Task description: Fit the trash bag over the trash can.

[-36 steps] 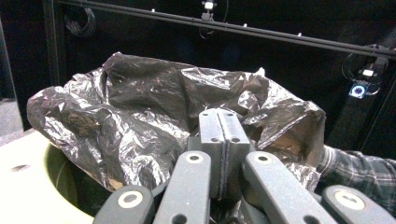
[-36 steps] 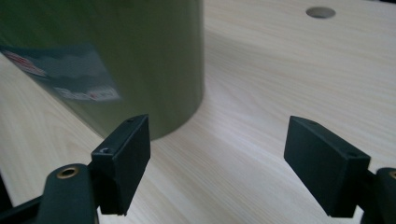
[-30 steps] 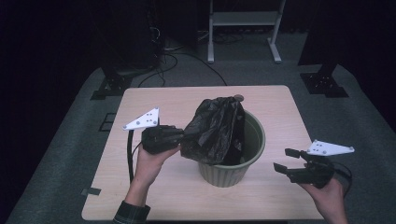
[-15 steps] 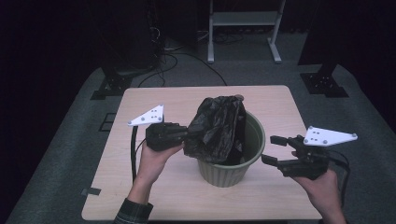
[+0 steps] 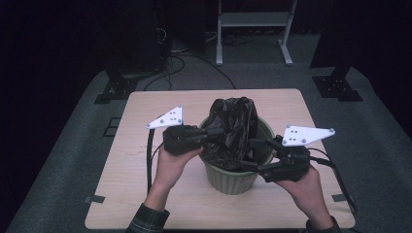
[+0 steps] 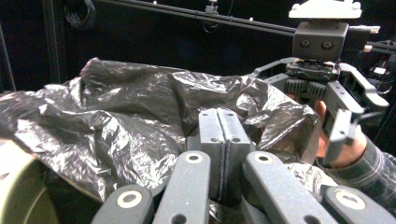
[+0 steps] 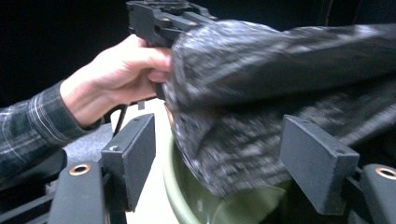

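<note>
Black, crinkled plastic is the main thing on this table: a black bag [image 5: 232,128] stands half inside a green ribbed bin [image 5: 232,175], which sits near the middle of the light wooden table [image 5: 145,194]. The upper part of the bag rises above the rim of the bin and leans a little to the person's left side.

The left gripper [image 5: 214,133] comes from the left and lies about level. Its jaws are pressed fully together, and in the left gripper view a fold of the bag [image 6: 140,121] is pinched between them, so this gripper holds the bag at its upper left part. The left hand [image 5: 176,158] grips the black body of the gripper, with a white three-cornered plate on top.

The right gripper [image 5: 252,154] is at the right side of the bin, just above its rim, and points toward the bag. Its jaws stand wide apart. In the right gripper view the lower bulge of the bag [image 7: 243,130] is between the two pads, but the pads are not pressing on it. The picture there is blurred. The right hand [image 5: 305,187] holds this gripper from below.
</note>
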The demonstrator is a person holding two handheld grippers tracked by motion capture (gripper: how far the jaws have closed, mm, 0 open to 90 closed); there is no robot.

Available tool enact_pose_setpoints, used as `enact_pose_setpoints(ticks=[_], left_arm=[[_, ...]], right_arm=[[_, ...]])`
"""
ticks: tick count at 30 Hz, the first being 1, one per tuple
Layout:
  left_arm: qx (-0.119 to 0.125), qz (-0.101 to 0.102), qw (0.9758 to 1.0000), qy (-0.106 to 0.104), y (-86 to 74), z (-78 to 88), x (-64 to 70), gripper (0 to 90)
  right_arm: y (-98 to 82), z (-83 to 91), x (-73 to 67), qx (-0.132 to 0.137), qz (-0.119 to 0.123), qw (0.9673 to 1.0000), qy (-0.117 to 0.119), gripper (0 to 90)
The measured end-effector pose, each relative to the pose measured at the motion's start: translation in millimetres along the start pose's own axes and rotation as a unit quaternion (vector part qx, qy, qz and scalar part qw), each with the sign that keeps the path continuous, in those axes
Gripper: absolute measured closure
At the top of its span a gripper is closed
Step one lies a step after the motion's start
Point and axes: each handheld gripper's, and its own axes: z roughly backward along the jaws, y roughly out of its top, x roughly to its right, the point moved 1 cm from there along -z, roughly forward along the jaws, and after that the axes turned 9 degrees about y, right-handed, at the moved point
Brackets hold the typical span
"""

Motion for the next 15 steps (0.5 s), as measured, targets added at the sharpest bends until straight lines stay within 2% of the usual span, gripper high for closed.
enact_pose_setpoints(ticks=[4,6,9,11,15], left_arm=[[-0.002,-0.003,1.0,-0.007,0.9,-3.5,3.3,89.2],[-0.004,-0.004,0.9999,-0.013,0.5,-4.0,4.2,89.1],[-0.007,-0.005,0.9998,-0.016,-1.4,-2.4,4.6,89.1],[-0.01,-0.005,0.9998,-0.016,-3.1,0.1,4.1,89.1],[-0.007,-0.003,0.9999,-0.007,-5.1,9.7,0.2,89.0]], right_arm=[[3.0,-8.1,3.1,0.005,-0.005,1.0,0.004,39.2],[3.7,-9.2,5.1,0.009,-0.007,0.9999,0.007,54.1],[4.3,-8.0,9.0,0.005,-0.008,0.9999,-0.006,75.1],[4.3,-5.7,11.2,0.004,-0.007,0.9998,-0.017,85.9],[5.3,1.1,17.1,-0.002,-0.004,0.9991,-0.043,89.8]])
